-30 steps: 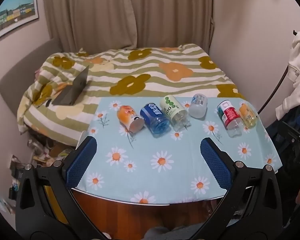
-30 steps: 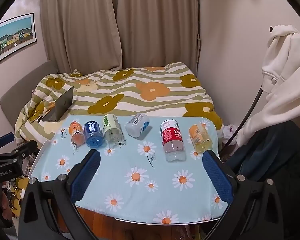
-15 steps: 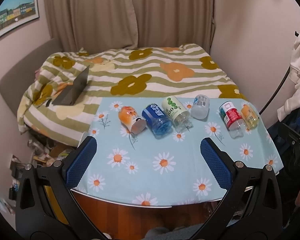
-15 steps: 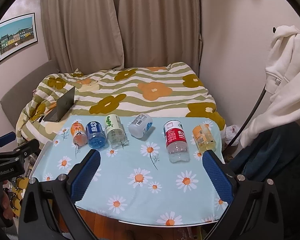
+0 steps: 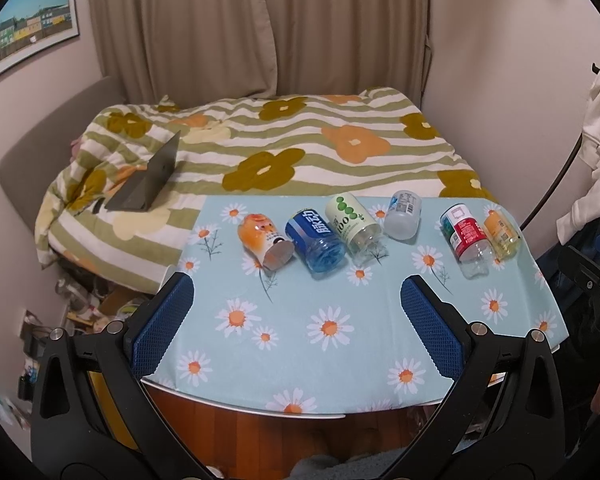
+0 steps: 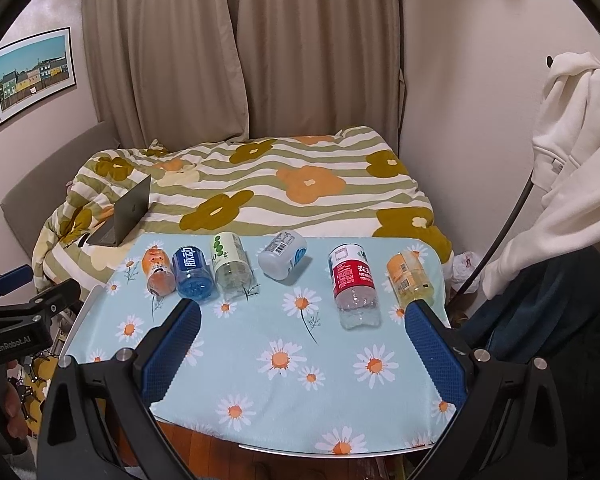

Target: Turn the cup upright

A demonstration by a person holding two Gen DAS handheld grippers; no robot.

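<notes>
Several cut-bottle cups lie on their sides in a row on the daisy tablecloth [image 5: 300, 336]: orange [image 5: 262, 240], blue [image 5: 315, 240], green-dotted [image 5: 354, 227], white [image 5: 403, 219], red [image 5: 465, 236] and yellow [image 5: 501, 235]. The right wrist view shows the same row: orange [image 6: 158, 272], blue [image 6: 193, 274], green-dotted [image 6: 232, 266], white [image 6: 282, 260], red [image 6: 354, 282], yellow [image 6: 410, 278]. My left gripper [image 5: 296, 312] is open and empty above the table's near edge. My right gripper [image 6: 302, 336] is open and empty, short of the cups.
A bed with a flowered quilt [image 5: 300, 148] lies behind the table, with an open laptop [image 5: 150, 184] on it. A white hoodie [image 6: 576, 160] hangs at the right. Clutter [image 5: 88, 300] sits on the floor at the left. The other gripper's body [image 6: 16, 320] shows at the left edge.
Both grippers have drawn back and risen slightly, so the cups sit a little farther away in both views. The jaws stay open. No cup has moved.
</notes>
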